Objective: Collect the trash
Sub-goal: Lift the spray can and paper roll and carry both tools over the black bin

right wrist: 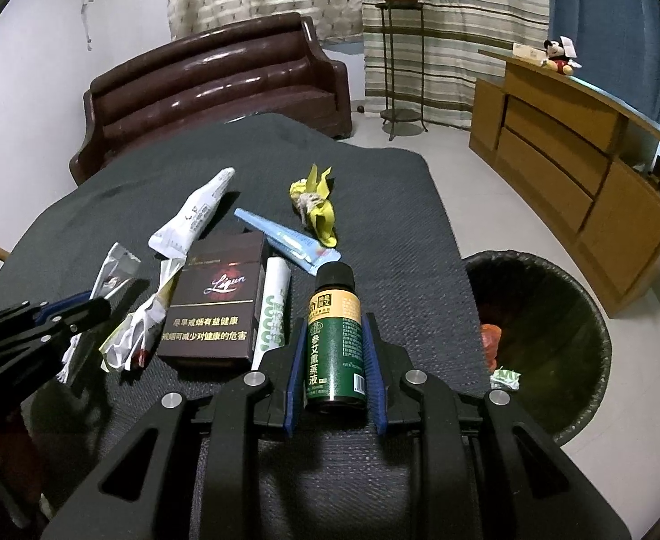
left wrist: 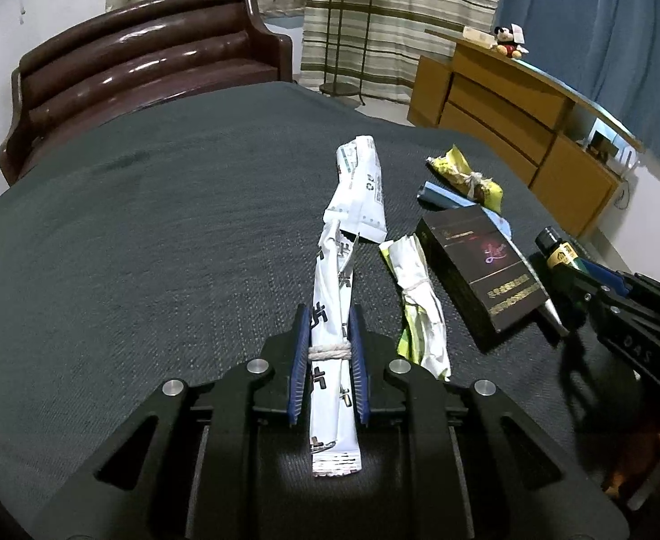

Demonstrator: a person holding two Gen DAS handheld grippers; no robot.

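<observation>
My left gripper [left wrist: 329, 315] is shut on a long white wrapper [left wrist: 332, 265] tied with string, its far end over the dark table cloth [left wrist: 150, 247]. My right gripper [right wrist: 334, 321] is shut on a small green bottle [right wrist: 335, 337] with a black cap. On the cloth lie a dark cigarette box [right wrist: 217, 306], a white pouch [left wrist: 359, 189], a crumpled white-yellow wrapper [left wrist: 420, 310], a blue tube [right wrist: 285, 238], a knotted yellow wrapper [right wrist: 314, 207] and a white roll [right wrist: 273, 310] with green print. The right gripper [left wrist: 591, 279] also shows at the right edge of the left wrist view.
A round bin [right wrist: 555, 288] lined with a black bag stands on the floor right of the table, with some scraps inside. A brown leather sofa [right wrist: 222, 85] is behind the table. A wooden cabinet [right wrist: 568, 157] and a plant stand [right wrist: 397, 58] are at the back right.
</observation>
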